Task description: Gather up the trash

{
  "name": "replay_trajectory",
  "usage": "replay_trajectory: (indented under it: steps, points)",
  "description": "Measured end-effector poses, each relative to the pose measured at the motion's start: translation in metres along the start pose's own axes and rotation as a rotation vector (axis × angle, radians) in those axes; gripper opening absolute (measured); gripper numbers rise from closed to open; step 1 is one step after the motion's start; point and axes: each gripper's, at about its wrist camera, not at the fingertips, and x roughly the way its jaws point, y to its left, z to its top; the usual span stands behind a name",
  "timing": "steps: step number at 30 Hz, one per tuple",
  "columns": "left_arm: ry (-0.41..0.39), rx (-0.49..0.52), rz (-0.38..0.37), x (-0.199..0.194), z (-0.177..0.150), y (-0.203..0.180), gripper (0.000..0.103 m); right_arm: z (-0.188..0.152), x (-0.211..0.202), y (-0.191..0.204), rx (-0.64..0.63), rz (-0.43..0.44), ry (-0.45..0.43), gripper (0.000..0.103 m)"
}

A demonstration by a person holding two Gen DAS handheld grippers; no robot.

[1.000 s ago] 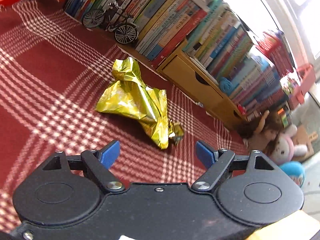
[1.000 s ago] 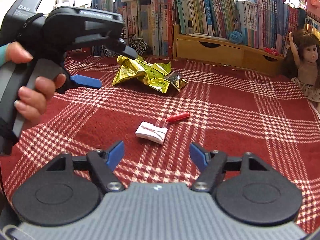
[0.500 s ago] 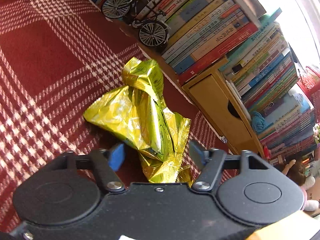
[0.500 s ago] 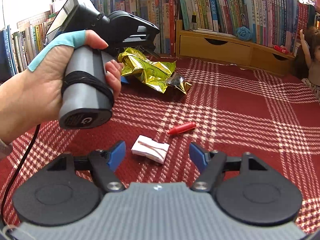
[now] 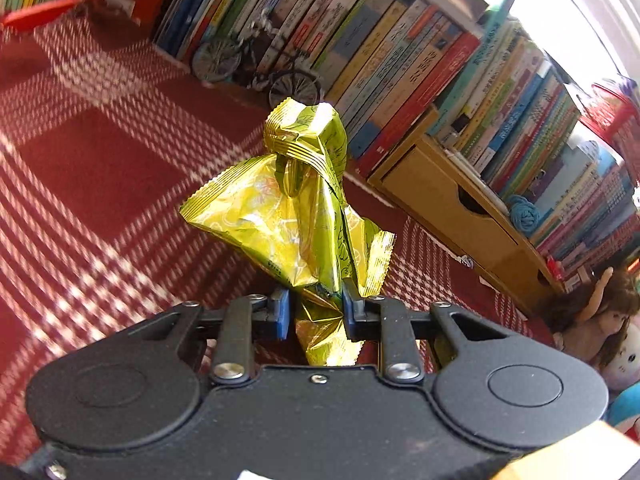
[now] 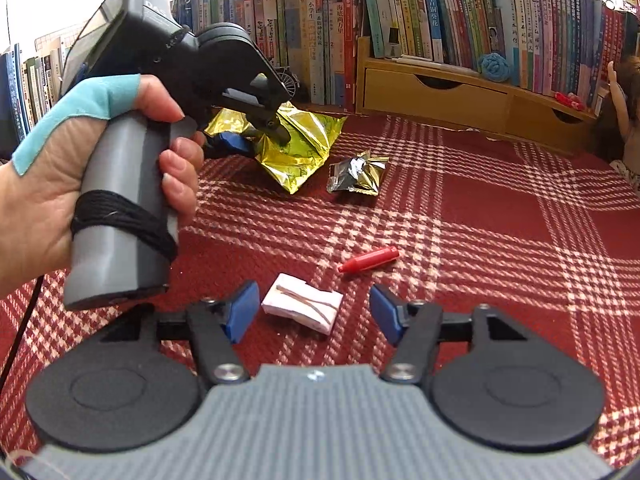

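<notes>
A crumpled gold foil wrapper (image 5: 296, 216) stands up between the blue pads of my left gripper (image 5: 315, 310). Its jaws are closing and both pads press on its lower end. From the right wrist view a hand holds that left gripper (image 6: 256, 138) over the gold wrapper (image 6: 304, 148) near the books. A small silver and gold sachet (image 6: 356, 176) lies just right of it. A red crayon-like stick (image 6: 370, 259) lies in the middle of the cloth. A folded white packet (image 6: 303, 307) lies between the fingers of my right gripper (image 6: 314, 300), untouched; those jaws are closing.
A red plaid cloth (image 6: 500, 220) covers the surface. Rows of books (image 6: 420, 8) and a wooden drawer unit (image 6: 432, 88) line the back, with a toy bicycle (image 5: 256, 68) in front. A doll (image 5: 592, 320) and plush toys sit at the right.
My left gripper moved forward over the gold wrapper and closed onto it, raising it on end. The small sachet now lies apart from it. My right gripper came nearer the white packet and narrowed a little.
</notes>
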Motion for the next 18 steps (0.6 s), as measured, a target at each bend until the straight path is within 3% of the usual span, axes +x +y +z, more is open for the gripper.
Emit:
replay_trajectory:
  steps: [3, 9, 18]
  points:
    - [-0.045, 0.081, 0.014, -0.021, 0.001, -0.002, 0.023, 0.002, 0.01, 0.001, 0.011, 0.006, 0.025, 0.071]
    - [-0.12, 0.243, 0.066, -0.055, -0.004, -0.007, 0.023, 0.004, 0.018, 0.002, 0.025, -0.002, 0.044, 0.032]
    - [-0.114, 0.367, 0.085, -0.096, -0.027, -0.003, 0.023, -0.001, -0.011, 0.003, 0.042, 0.005, 0.006, 0.032]
